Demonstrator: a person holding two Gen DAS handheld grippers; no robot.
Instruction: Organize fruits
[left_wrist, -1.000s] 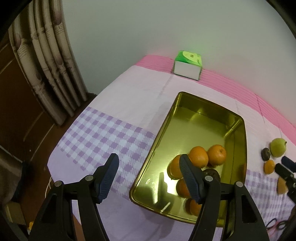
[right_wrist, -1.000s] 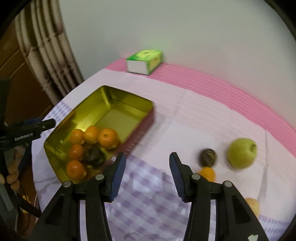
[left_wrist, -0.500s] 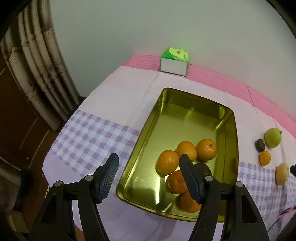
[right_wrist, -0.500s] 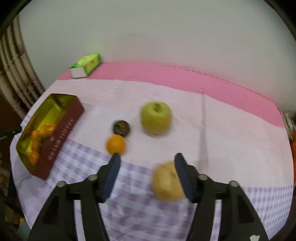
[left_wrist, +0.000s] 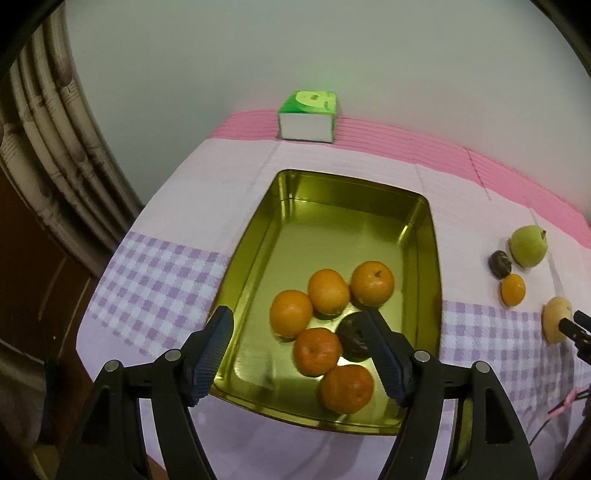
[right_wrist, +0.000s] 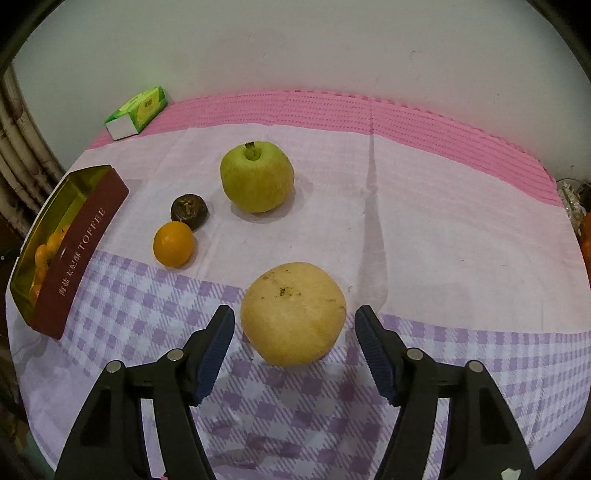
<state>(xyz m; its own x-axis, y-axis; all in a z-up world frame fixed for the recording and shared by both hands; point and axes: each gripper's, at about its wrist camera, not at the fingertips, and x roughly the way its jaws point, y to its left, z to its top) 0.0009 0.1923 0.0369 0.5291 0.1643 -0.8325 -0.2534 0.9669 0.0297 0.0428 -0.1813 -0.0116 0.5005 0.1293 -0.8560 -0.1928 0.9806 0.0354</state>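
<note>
Cloth in pink stripes and lilac checks covers the table (right_wrist: 424, 229) against a plain pale wall. Near its left edge the shiny gold tin (left_wrist: 332, 221) holds five dimpled oranges (left_wrist: 328, 291). Right hand-held gripper (right_wrist: 293, 332) gapes around a round, speckled yellow pear (right_wrist: 293, 314); beyond lie a smooth green apple (right_wrist: 257, 179), a small orange (right_wrist: 174, 244) and a wrinkled brown fruit (right_wrist: 189, 211). Left hand-held gripper (left_wrist: 297, 341) hangs apart over the tin.
</note>
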